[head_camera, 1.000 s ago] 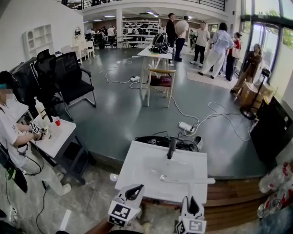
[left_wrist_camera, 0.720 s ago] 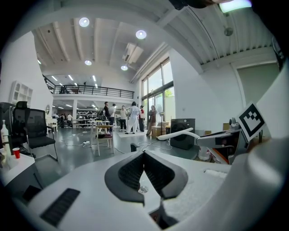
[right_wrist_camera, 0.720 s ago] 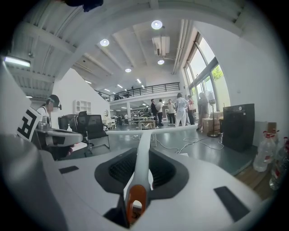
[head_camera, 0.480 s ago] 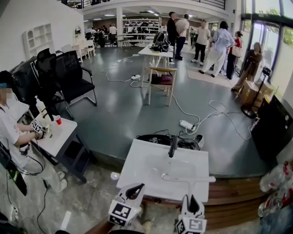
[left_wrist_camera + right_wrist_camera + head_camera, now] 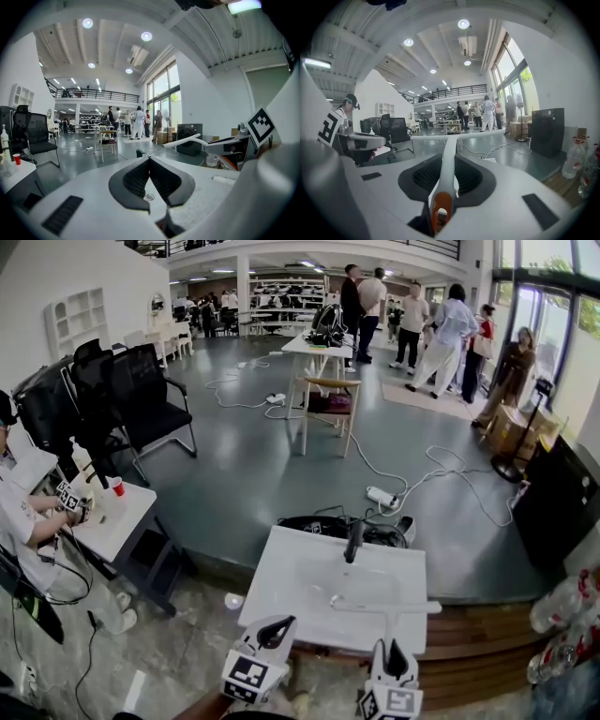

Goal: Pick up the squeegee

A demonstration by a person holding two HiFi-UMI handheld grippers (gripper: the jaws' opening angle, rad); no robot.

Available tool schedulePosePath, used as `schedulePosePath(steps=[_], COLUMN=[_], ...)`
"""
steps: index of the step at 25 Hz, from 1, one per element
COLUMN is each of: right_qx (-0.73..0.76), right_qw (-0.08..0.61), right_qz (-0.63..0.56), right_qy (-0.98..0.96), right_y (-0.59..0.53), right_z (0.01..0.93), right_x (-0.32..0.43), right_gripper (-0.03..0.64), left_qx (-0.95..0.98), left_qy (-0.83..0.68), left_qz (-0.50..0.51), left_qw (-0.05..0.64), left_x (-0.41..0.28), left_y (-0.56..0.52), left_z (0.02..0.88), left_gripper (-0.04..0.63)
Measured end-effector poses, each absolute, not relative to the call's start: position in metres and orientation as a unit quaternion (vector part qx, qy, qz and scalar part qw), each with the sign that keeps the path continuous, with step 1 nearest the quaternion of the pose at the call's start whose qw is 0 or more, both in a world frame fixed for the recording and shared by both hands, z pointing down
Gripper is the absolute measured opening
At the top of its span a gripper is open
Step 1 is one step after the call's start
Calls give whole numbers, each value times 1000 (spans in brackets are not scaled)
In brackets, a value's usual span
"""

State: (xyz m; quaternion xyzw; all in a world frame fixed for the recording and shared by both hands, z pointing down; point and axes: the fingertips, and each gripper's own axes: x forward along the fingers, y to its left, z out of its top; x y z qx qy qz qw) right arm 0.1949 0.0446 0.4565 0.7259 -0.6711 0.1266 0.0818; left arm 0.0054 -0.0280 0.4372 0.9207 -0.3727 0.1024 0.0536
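The squeegee is white, with a long straight blade and a handle that has an orange end. My right gripper is shut on that handle and holds the squeegee over the near edge of a white washbasin. In the right gripper view the handle runs up between the jaws and the blade lies level beyond them. My left gripper hangs beside it at the left, shut and with nothing in it. The left gripper view shows the blade off to its right.
A black faucet stands at the basin's far edge and a drain shows in its bowl. A person sits at a small white table at the left. Cables and a power strip lie on the grey floor. Plastic bottles stand at the right.
Neither gripper has moved and the squeegee sits the same in the right jaws. Only the seated person at the left has shifted a little.
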Motion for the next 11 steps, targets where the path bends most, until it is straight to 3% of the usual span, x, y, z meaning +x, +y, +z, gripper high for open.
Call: schedulePosePath(steps=[11], right_qx=[726], right_qw=[81], right_qz=[123], right_qy=[-672], right_y=[43], right_z=[454], right_x=[185], right_gripper=[83], left_qx=[921], left_qy=[-372], left_qz=[101], left_qw=[53], left_x=[-5], left_y=[-29], left_z=[436], left_gripper=[2])
